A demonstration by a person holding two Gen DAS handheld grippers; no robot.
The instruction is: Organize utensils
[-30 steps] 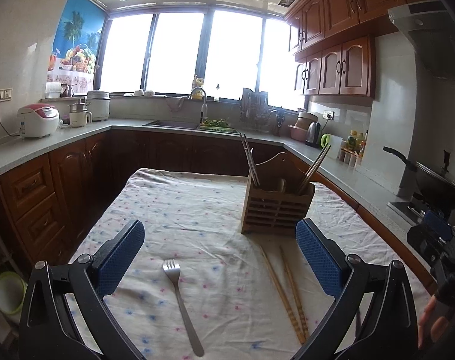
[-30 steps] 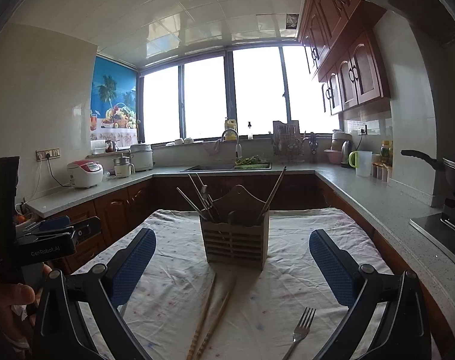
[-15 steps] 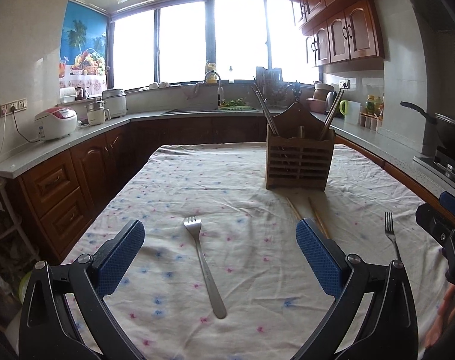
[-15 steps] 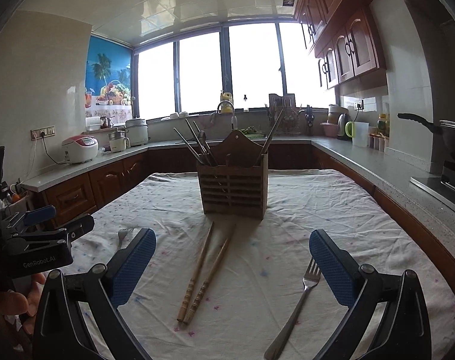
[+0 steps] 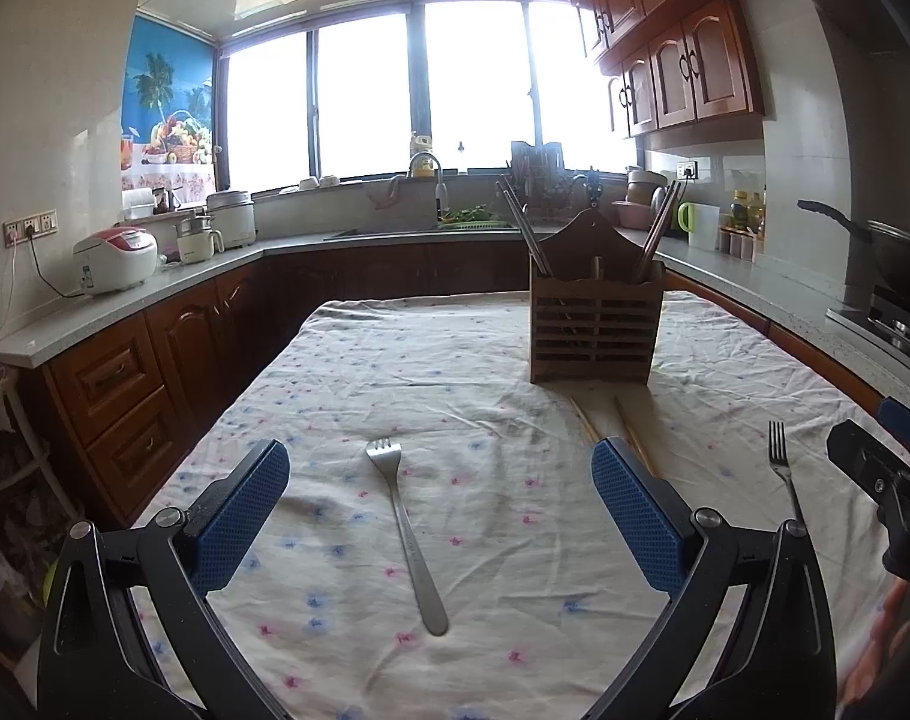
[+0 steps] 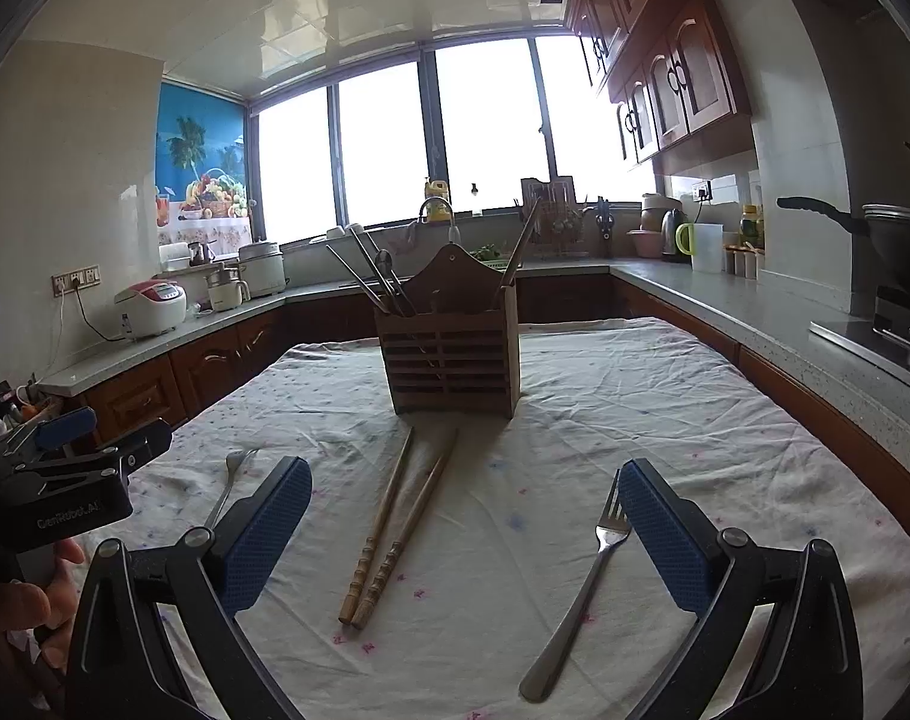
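slatted wooden holder (image 6: 452,360), steel fork (image 5: 407,534)

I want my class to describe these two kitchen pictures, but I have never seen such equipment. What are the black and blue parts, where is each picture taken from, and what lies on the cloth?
A person holds a hand tool in each hand; each carries a camera looking forward between its blue-padded jaws. One picture comes from the left gripper, the other from the right gripper. Both stand open and hold nothing. On the tablecloth stand a wooden utensil holder, with two chopsticks and two forks lying in front.
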